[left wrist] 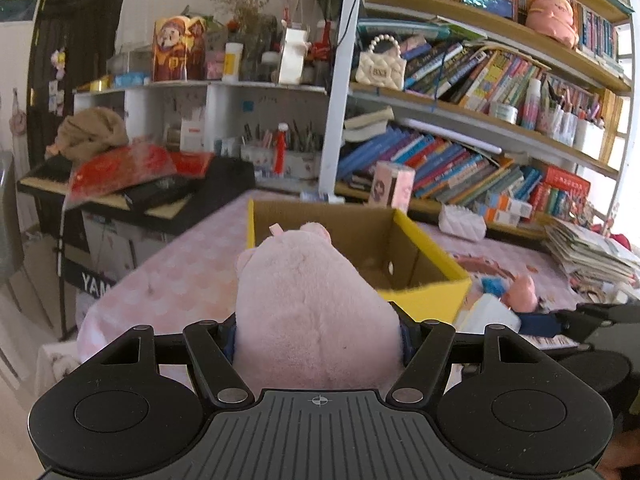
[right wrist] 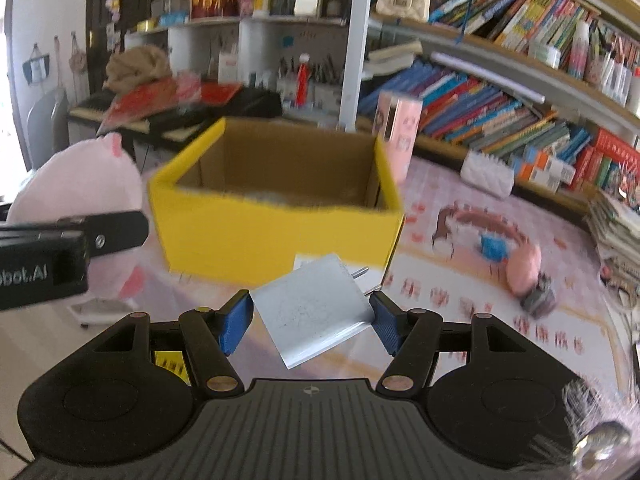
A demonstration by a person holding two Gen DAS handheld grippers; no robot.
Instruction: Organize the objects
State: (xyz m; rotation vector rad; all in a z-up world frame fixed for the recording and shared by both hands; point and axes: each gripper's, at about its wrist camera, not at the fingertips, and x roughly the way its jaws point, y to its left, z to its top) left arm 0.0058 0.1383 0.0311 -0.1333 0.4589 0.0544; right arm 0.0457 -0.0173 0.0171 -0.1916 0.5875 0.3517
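Clamped in the left claw (left wrist: 318, 332), a pink plush pig (left wrist: 312, 304) hangs before the yellow cardboard box (left wrist: 432, 300). Between the right claw's (right wrist: 314, 320) blue pads (right wrist: 236, 322), a white plug adapter (right wrist: 314, 312) sits gripped, tilted, near that box on the pink-clothed table (right wrist: 460, 304).

Open cardboard box (right wrist: 276, 196) on the table (right wrist: 460, 312), before the bookshelf (right wrist: 500, 92). Plush pig (left wrist: 316, 312) between the left gripper (left wrist: 320, 336) fingers, just before the box. Wall charger (right wrist: 312, 312) between the right gripper (right wrist: 312, 320) fingers, tilted, prongs toward the box. Small plush toy (right wrist: 524, 268) right of the box. Stacked papers (right wrist: 616, 232) at far right. Piano keyboard (right wrist: 180, 116) behind, left.
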